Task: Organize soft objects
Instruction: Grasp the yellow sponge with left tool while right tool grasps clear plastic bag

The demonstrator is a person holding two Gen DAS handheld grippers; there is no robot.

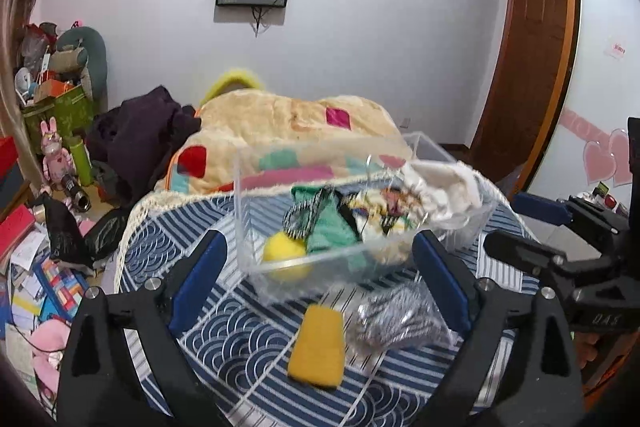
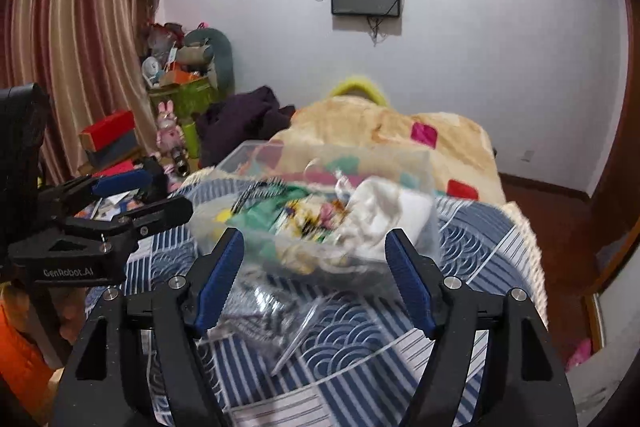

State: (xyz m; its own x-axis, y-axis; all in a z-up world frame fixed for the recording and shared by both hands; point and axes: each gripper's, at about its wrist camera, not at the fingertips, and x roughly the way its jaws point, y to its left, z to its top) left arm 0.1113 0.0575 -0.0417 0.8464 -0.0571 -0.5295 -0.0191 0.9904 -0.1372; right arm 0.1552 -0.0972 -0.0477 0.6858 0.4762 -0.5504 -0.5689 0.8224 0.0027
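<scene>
Hovering with both jaws wide, my left gripper [image 1: 316, 263] and right gripper [image 2: 314, 267] face the clear plastic box [image 1: 248, 227] of soft items.

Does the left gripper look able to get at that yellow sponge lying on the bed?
Probably yes. The left gripper is open, and the yellow sponge lies bare on the striped blanket between its fingers. The clear box sits farther back and the plastic bag lies beside it, not over it.
</scene>
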